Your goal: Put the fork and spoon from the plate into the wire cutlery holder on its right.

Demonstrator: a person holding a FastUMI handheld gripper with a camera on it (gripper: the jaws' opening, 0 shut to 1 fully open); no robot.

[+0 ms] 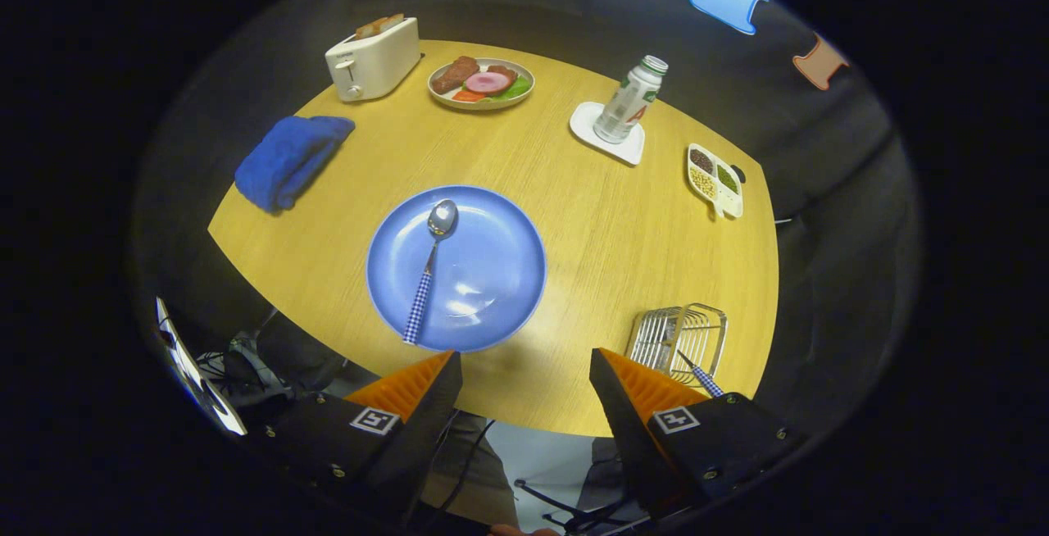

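Gripper [524, 368], seen from above the near edge of a round wooden table [623, 233]: its two fingers are standing wide apart with nothing between them, so the gripper is released and carrying no load. The fingers are hovering over the table's near rim, with bare wood showing in the gap.

Just ahead of the fingers, toward the left one, a blue plate [500, 265] is lying flat on the table. A spoon [430, 270] is resting on the plate, its shiny bowl pointing away from the gripper and its checked handle reaching back to the plate's near rim, close to the left fingertip.

Beside the right finger, to the right of the plate and apart from it, the wire cutlery holder [678, 339] is sitting near the table's edge. A checked handle, the fork [699, 374], is leaning out of the holder toward the right finger; its head is lying among the wires and is hard to make out.

Beyond the plate, a folded blue cloth [291, 161] is lying to the left. At the far side, a white toaster [373, 59] holding bread is standing beside a plate of food [482, 81]. Further right, a bottle [629, 100] is standing upright on a white coaster [594, 130], and a divided dish [715, 180] of beans is lying near the right rim.
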